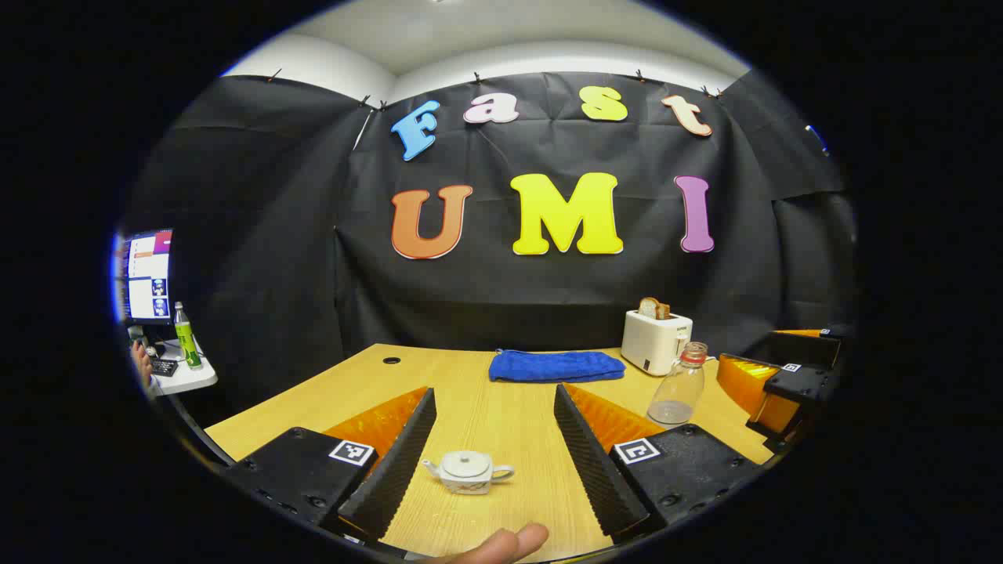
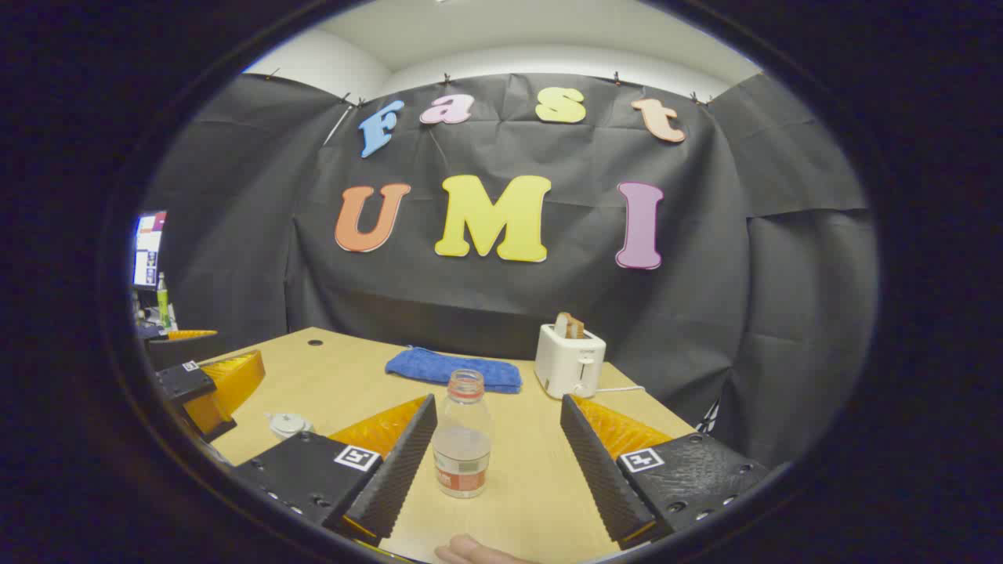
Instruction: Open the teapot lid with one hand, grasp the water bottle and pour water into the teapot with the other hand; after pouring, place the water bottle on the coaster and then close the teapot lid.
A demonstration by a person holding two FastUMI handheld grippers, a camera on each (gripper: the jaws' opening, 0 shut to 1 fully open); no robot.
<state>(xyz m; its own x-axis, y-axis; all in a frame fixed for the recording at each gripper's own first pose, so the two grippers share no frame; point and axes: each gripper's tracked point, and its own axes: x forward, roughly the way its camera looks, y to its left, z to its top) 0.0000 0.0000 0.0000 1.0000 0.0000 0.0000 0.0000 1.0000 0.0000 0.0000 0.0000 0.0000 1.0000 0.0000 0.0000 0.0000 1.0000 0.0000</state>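
We hold both grippers wide: left (image 1: 494, 450) frames the lidded teapot (image 1: 468, 473), right (image 2: 495, 454) the bottle (image 2: 462, 435).

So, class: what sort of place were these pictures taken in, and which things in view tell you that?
Most likely a staged recording booth, not a real kitchen. Black cloth is clipped up as walls, household props such as a toaster and teapot stand on a plain wooden table, and a monitor sits at a side desk.

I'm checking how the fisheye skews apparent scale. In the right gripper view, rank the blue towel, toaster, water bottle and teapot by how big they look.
1. Water bottle, though nearness inflates it
2-3. Blue towel and toaster, too alike to rank
4. Teapot, partly hidden
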